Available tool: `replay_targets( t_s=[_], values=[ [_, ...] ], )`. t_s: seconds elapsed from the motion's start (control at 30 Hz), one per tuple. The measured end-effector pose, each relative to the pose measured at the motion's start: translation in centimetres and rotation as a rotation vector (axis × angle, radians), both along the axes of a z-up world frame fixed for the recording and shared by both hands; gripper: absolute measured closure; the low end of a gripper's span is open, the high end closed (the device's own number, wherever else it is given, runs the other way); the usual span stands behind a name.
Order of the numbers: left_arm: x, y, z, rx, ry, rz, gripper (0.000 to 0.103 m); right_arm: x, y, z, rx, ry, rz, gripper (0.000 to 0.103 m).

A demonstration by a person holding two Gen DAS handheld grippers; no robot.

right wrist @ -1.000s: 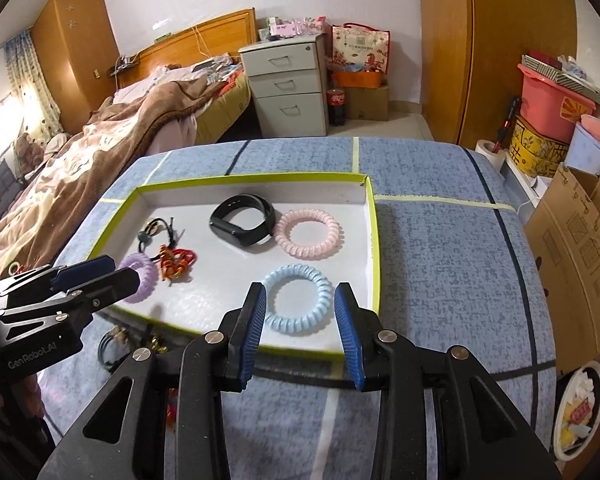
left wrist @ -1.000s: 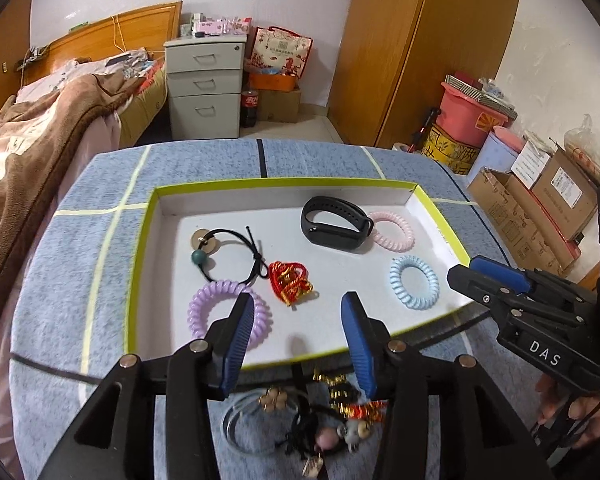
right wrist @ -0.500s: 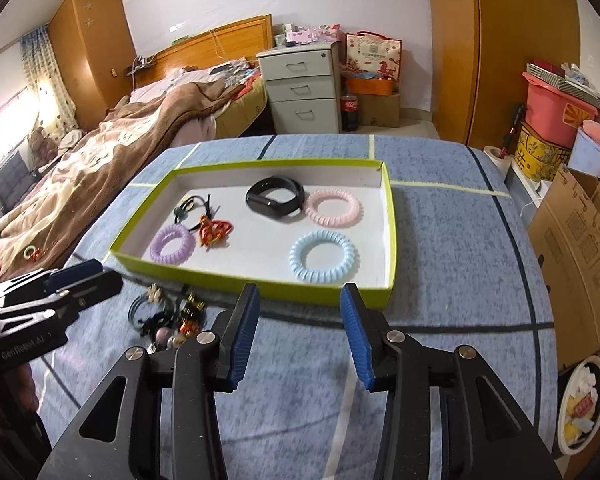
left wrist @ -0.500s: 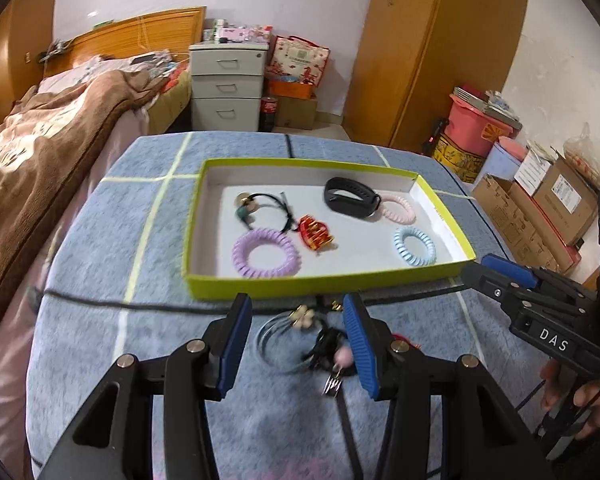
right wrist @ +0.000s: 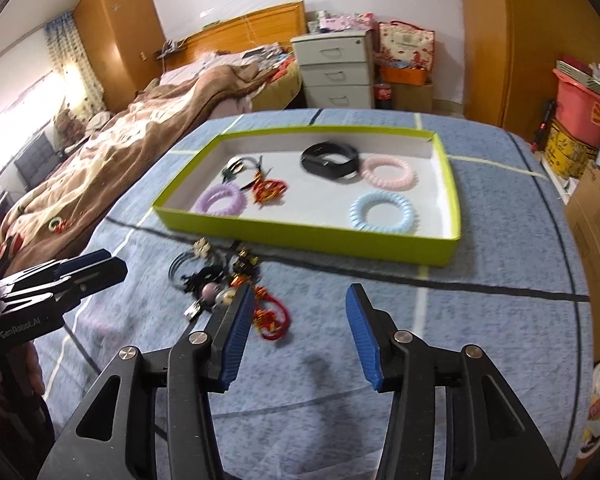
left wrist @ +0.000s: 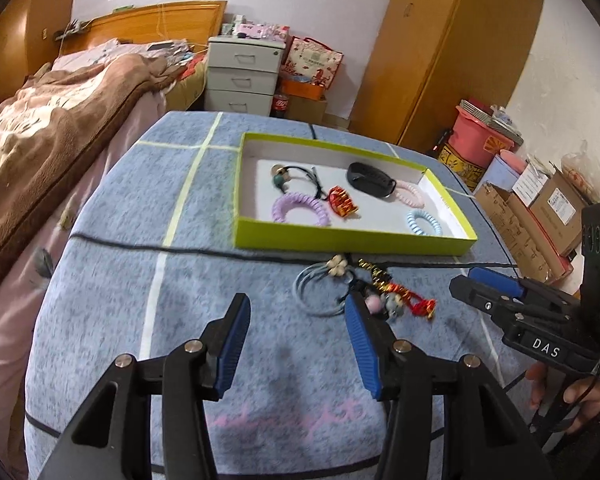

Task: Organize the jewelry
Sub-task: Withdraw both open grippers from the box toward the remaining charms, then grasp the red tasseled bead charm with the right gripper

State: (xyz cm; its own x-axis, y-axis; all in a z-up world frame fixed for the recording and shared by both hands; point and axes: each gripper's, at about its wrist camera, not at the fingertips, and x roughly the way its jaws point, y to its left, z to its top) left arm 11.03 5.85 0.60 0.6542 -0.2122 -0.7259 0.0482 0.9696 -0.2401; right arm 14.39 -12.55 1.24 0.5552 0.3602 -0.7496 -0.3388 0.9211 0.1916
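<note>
A lime-rimmed white tray [left wrist: 340, 236] [right wrist: 300, 236] on the blue cloth holds a purple coil band [left wrist: 300, 209], a red-gold charm [left wrist: 342, 201], a black wristband [left wrist: 370, 179], pink [right wrist: 388, 172] and light-blue [right wrist: 385, 213] coil bands and a black beaded tie [left wrist: 296, 176]. A loose pile of hair ties and charms [left wrist: 364, 292] [right wrist: 236, 288] lies in front of the tray. My left gripper [left wrist: 298, 344] hovers before the pile, jaws opening, nothing between them. My right gripper [right wrist: 300, 332] stands right of the pile, jaws opening, empty.
A bed with a brown blanket [right wrist: 120, 136] borders the table's left side. Grey drawers [left wrist: 244, 76] and a wooden wardrobe [left wrist: 452, 48] stand behind. Cardboard boxes [left wrist: 540, 216] and a pink bin [left wrist: 480, 140] sit at the right. A black cord [left wrist: 180, 248] crosses the cloth.
Both grippers have pulled back from over the tray toward the near side of the table, bringing the loose pile into view. Both pairs of jaws stand wider, the right one markedly.
</note>
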Motion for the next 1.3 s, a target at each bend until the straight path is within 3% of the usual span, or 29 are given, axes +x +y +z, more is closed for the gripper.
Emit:
replay_targets(
  t_s=[0.27, 0.73, 0.93, 1.0, 1.07, 1.3],
  values=[
    [-1.3, 2.2, -0.6, -0.038, -0.008, 0.035, 0.04, 0.3, 1.9, -1.4, -0.046, 0.025, 0.039, 0.054],
    [-1.9, 3.8, -1.9, -0.096, 0.03, -0.003, 0.039, 1.0, 4.2, -3.0, -0.174, 0.042, 0.075, 0.054],
    [-1.8, 3.9, -2.3, -0.134, 0.056, -0.02, 0.04, 0.8, 4.1, -3.1, -0.184, 0.043, 0.052, 0.054],
    [-1.7, 3.8, -2.4, -0.133, 0.061, -0.027, 0.04, 0.7, 4.0, -3.1, -0.198, 0.038, 0.041, 0.063],
    [-1.7, 3.8, -2.4, -0.149, 0.063, -0.036, 0.04, 0.6, 3.7, -3.0, -0.197, 0.04, 0.025, 0.081],
    [-1.1, 2.8, -2.1, -0.134, 0.068, -0.073, 0.04, 0.3, 2.4, -2.9, -0.16, 0.052, -0.019, 0.087]
  ],
)
